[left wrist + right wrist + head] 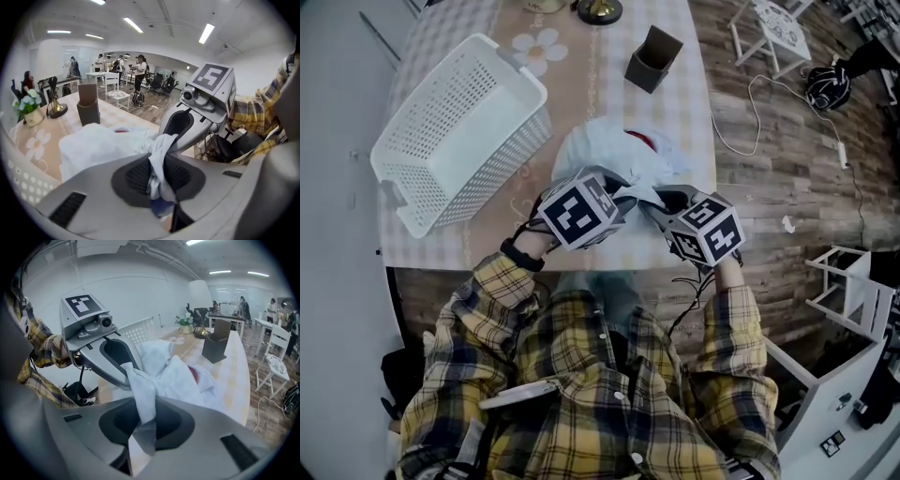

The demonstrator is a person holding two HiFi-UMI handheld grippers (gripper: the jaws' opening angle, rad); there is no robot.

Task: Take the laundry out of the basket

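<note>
The white garment is out of the basket and sits in a crumpled heap on the table, at the near edge, just right of the basket. There's a small red patch showing on its far right side.

Both claws have a bit of it. The left gripper is clamped on a bunched fold at the near end of the heap; in the left gripper view the cloth is squeezed right between the ribbed pads. The right gripper is just beside it, pinched shut on another fold of the same garment, with a strip of cloth running down through its jaws in the right gripper view. The two grippers are nearly touching, both pointing away from the person and down.

The white plastic basket is on the left of the table, set at an angle, with only its perforated bottom showing inside. A dark brown box stands farther back, to the right. The tablecloth is a pale check with a daisy print.
</note>
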